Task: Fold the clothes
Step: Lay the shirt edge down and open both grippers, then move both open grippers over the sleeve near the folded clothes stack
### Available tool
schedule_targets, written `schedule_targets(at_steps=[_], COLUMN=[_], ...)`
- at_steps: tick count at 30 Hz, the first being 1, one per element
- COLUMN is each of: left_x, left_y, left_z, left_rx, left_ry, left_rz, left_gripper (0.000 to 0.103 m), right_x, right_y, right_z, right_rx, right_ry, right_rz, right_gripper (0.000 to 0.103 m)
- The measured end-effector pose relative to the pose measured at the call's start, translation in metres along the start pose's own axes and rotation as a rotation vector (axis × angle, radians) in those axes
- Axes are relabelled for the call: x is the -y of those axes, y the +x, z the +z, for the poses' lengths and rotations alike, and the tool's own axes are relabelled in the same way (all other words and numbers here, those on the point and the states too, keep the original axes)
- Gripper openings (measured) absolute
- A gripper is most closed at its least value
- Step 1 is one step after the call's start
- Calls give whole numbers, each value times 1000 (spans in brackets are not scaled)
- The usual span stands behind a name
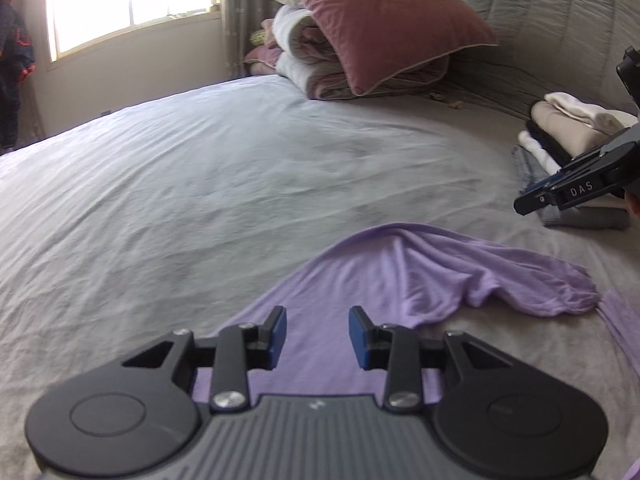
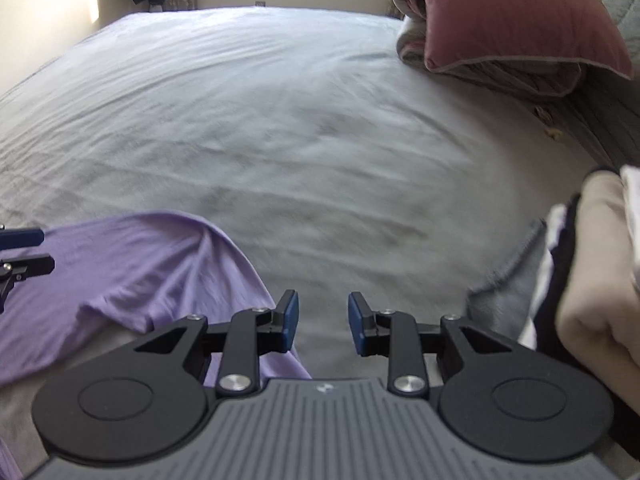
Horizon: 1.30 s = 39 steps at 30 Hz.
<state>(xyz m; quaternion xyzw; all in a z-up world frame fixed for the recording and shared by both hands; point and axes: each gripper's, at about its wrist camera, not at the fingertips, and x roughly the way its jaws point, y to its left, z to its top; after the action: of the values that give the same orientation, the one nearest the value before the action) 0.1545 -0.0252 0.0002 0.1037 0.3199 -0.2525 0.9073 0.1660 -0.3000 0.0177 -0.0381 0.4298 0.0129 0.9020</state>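
A lilac garment (image 1: 420, 280) lies partly folded on the pale bed sheet (image 1: 200, 184), with one rumpled end bunched toward the right. My left gripper (image 1: 318, 338) hovers over its near part, open, with only cloth showing below the gap and nothing pinched. In the right wrist view the same lilac garment (image 2: 132, 276) lies at the lower left, and my right gripper (image 2: 323, 326) stands open above the bare sheet (image 2: 300, 140) just beside the garment's edge. The right gripper (image 1: 536, 202) also shows side-on at the right edge of the left wrist view.
A stack of folded clothes (image 1: 568, 136) in beige, white, dark and grey sits at the right; it is close to the right gripper (image 2: 600, 280). A pink pillow (image 1: 384, 20) leans on rolled bedding by the quilted headboard. A window and hanging dark clothes are at the far left.
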Motion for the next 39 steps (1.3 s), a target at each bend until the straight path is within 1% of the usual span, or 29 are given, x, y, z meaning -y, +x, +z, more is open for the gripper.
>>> schedule_targets(at_steps=[8, 11, 13, 17, 22, 26, 32, 36, 37, 39], left_x=[41, 54, 62, 77, 97, 111, 124, 127, 127, 126], left_y=[12, 20, 27, 50, 81, 99, 109, 116, 118, 122], left_z=[5, 11, 18, 36, 53, 61, 71, 76, 76, 75], left_rx=[3, 5, 2, -10, -33, -44, -51, -80, -91, -108], left_ry=[48, 70, 86, 126, 180, 214, 273, 336, 340, 345], left_rz=[-78, -100, -106, -102, -110, -128, -194, -230, -233, -232], left_gripper=[35, 35, 35, 35, 35, 35, 35, 36, 36, 36], right_x=[38, 44, 48, 60, 68, 62, 53, 52, 53, 54], right_y=[-11, -15, -18, -23, -25, -27, -12, -8, -8, -7], right_z=[-37, -48, -54, -65, -80, -91, -97, -98, -98, -99], right_rx=[-112, -126, -120, -73, -20, 68, 132, 152, 161, 171], right_ry=[69, 79, 105, 187, 223, 173, 141, 97, 93, 98], right_rz=[21, 33, 43, 73, 148, 212, 255, 232, 240, 285], right_gripper=[30, 30, 30, 30, 30, 30, 30, 30, 30, 30])
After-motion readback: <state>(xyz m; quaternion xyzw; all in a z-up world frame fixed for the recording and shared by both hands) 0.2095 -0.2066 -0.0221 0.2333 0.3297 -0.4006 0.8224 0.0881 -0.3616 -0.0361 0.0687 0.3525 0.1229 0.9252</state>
